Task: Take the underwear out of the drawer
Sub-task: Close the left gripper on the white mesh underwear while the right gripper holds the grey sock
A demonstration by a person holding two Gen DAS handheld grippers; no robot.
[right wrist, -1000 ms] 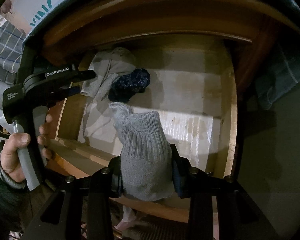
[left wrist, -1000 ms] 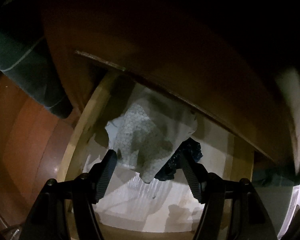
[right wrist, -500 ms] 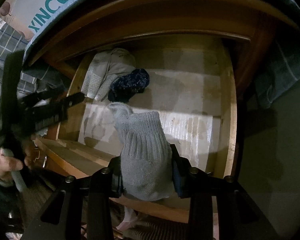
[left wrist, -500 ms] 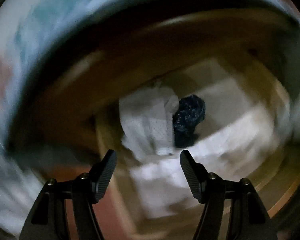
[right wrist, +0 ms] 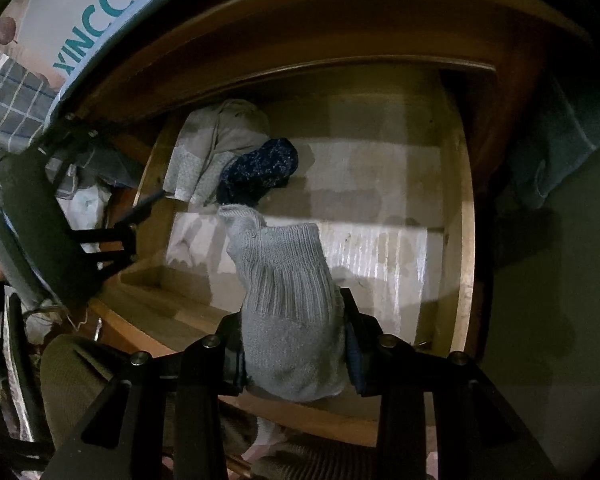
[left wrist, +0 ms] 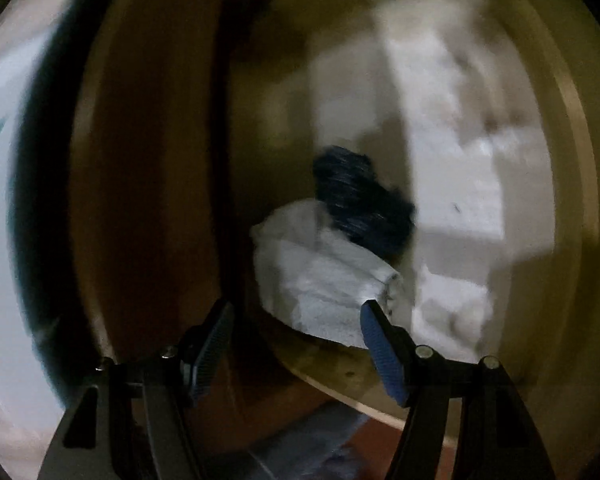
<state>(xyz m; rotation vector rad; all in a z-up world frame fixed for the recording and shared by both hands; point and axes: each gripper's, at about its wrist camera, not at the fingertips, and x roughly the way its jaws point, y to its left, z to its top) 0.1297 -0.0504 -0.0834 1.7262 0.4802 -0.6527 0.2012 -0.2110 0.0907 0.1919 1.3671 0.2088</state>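
The drawer (right wrist: 458, 216) stands pulled out below both grippers, its pale lined floor largely bare. The chief change is on the left: over the last second the left gripper (left wrist: 296, 344) has swung round and rolled hard, so its blurred view now shows the drawer turned on its side, where a second ago it looked down from the drawer's end. Its jaws stand apart as before, with nothing between them; the right wrist view shows it at the drawer's left wall. Just ahead of its fingertips lies the folded pale grey garment (left wrist: 320, 276), apparently the underwear to be removed, and directly beyond that, touching it, the dark blue speckled bundle (left wrist: 360, 204). Both items are unmoved in the drawer's far left corner. The right gripper (right wrist: 296, 344) has not shifted: it remains closed on a grey ribbed sock (right wrist: 288, 296), held above the drawer's near edge. Judgement: one item is lifted out, and the left gripper appears to be lining up for the next pick; no contact yet.
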